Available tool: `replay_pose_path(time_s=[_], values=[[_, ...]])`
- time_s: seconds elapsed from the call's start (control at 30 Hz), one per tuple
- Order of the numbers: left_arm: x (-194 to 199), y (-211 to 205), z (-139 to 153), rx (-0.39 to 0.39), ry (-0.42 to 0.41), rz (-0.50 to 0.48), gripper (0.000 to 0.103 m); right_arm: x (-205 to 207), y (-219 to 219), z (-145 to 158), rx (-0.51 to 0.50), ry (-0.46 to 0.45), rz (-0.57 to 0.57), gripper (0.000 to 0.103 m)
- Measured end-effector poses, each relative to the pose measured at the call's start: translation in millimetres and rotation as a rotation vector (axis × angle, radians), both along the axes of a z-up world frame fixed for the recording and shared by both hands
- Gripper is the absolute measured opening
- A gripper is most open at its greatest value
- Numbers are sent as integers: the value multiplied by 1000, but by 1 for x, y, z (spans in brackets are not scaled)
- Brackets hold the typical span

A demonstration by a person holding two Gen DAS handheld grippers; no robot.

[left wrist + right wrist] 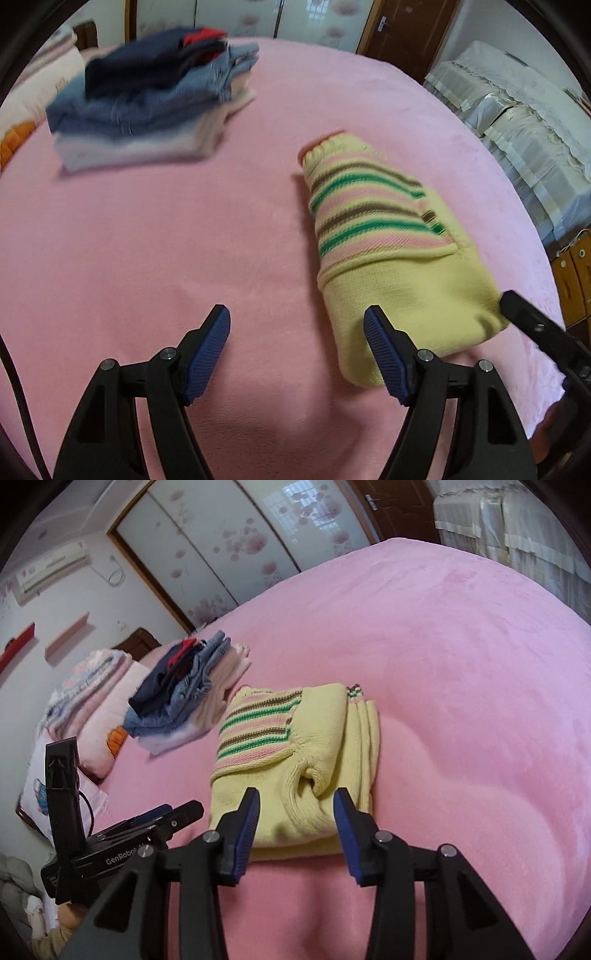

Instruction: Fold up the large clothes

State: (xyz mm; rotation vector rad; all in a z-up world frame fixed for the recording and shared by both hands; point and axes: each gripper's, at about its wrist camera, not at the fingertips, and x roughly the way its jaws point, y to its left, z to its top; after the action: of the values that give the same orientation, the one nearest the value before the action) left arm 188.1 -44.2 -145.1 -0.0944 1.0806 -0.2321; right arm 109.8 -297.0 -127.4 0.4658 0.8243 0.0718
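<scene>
A folded yellow sweater [388,258] with green, pink and brown stripes lies on the pink bed [184,240]. It also shows in the right wrist view [291,749]. My left gripper [297,325] is open and empty, just left of the sweater's near end. My right gripper [295,808] is open, its jaws standing either side of the sweater's near edge, holding nothing. The right gripper's finger [532,321] shows at the sweater's right corner in the left wrist view. The left gripper [162,819] shows at the left in the right wrist view.
A stack of folded clothes [155,99] sits at the far left of the bed, also in the right wrist view [188,698]. Pillows [96,709] lie beyond it. Covered furniture [517,122] stands right of the bed. Wardrobe doors [221,535] are behind.
</scene>
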Motion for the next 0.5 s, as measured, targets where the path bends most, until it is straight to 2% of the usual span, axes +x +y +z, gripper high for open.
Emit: replay_pose_path(time_s=[0.03,0.07,0.1,0.13,0.2,0.33,0.37,0.43,0.5], values=[[0,-2,-2,-5,1,-7,73,6,4,-2,-19,18,9,41],[0,-6,-3,-2,-3,-21,73,12,8,-6,-39,38,20,35],[1,-9,-2,5,-11,-31,73,17,11,-10,-62,58,31,20],[0,-14,-1,12,-22,-42,73,22,13,-14,-95,83,44,15],[3,-21,1,28,-47,-65,73,21,11,-17,-104,85,36,13],[-2,-42,-10,73,-57,-133,69,-2,-9,-5,-85,-22,-45,12],[2,-46,-18,94,-44,-143,68,-2,-12,-13,-90,2,-61,12],[1,-51,-26,83,-32,-149,68,4,-20,-52,-54,123,-88,12],[-1,-51,-26,83,-56,-145,68,3,-19,-66,-62,144,-102,13]])
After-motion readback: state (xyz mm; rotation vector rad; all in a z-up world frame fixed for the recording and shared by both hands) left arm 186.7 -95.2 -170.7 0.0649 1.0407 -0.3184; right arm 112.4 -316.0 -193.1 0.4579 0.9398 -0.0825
